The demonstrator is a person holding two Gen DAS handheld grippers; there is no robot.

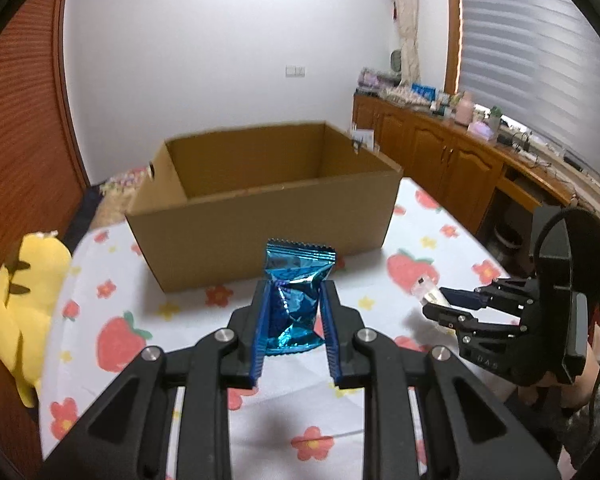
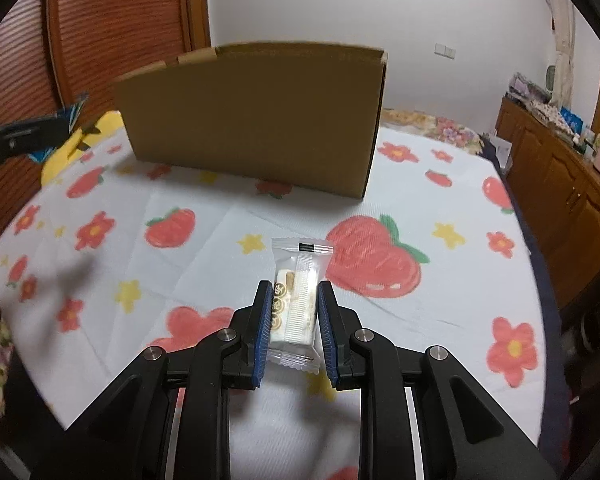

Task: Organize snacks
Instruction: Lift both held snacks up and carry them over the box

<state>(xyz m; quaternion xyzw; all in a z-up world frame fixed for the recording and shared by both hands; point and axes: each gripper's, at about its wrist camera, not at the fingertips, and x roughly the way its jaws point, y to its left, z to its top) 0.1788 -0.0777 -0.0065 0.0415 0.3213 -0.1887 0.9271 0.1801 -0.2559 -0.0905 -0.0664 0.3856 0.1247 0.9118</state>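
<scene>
My left gripper (image 1: 294,286) is shut on a shiny blue foil snack packet (image 1: 296,300) and holds it above the table, in front of the open brown cardboard box (image 1: 260,224). My right gripper (image 2: 294,290) is shut on a clear-wrapped white snack bar (image 2: 296,300), held above the tablecloth short of the box (image 2: 260,120). The right gripper also shows in the left wrist view (image 1: 432,304) at the right, with the white bar (image 1: 426,290) in its tips. The left gripper tip with the blue packet (image 2: 70,114) shows at the left edge of the right wrist view.
The table wears a white cloth with strawberries and flowers (image 2: 180,224). A yellow plush toy (image 1: 24,304) sits at the table's left edge. Wooden cabinets with clutter on top (image 1: 460,152) run along the right wall under a window.
</scene>
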